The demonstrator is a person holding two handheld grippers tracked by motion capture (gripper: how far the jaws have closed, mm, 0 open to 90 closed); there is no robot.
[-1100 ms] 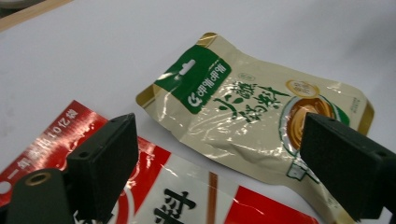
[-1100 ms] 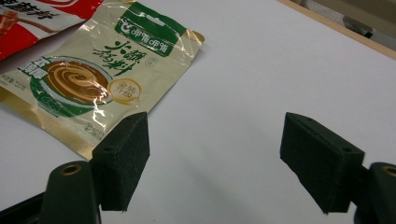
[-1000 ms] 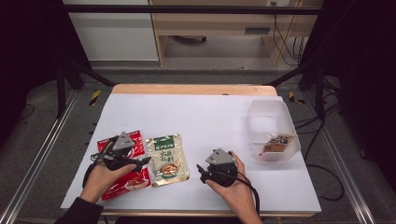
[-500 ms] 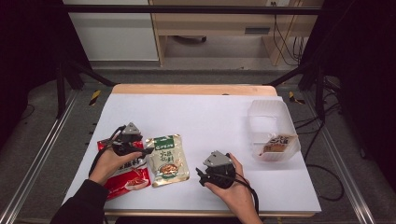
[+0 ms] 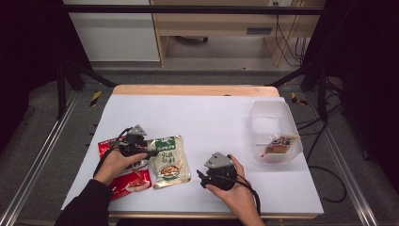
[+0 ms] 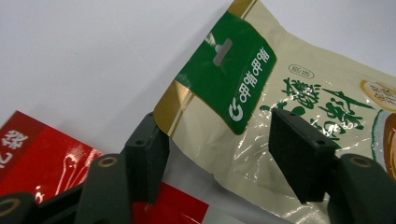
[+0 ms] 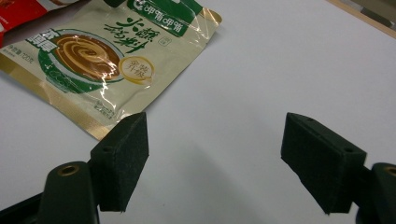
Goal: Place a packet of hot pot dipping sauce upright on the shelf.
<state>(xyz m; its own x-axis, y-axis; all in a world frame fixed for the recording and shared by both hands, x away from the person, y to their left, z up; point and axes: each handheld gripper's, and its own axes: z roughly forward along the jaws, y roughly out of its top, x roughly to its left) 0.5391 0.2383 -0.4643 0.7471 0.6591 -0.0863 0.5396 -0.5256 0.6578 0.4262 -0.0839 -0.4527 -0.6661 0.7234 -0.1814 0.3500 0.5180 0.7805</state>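
Two sauce pouches [image 5: 168,160]; one tub [image 5: 274,132]; left hand-held gripper [image 6: 217,149] closing astride pouch corner; right hand-held gripper [image 7: 215,158] agape.

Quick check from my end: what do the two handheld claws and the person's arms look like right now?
Both are black handheld units, each topped by a grey three-cornered plate: left claw, right claw. A black cable trails from each. Up close, the jaws end in matte black block-shaped pads with brass-coloured rivets on the arms. The left arm wears a dark long sleeve.

Two packets lie side by side near-left: the sauce pouch [image 5: 168,161] overlaps the flat packet [image 5: 123,175] to its left; far right sits the tub [image 5: 274,132], well apart.
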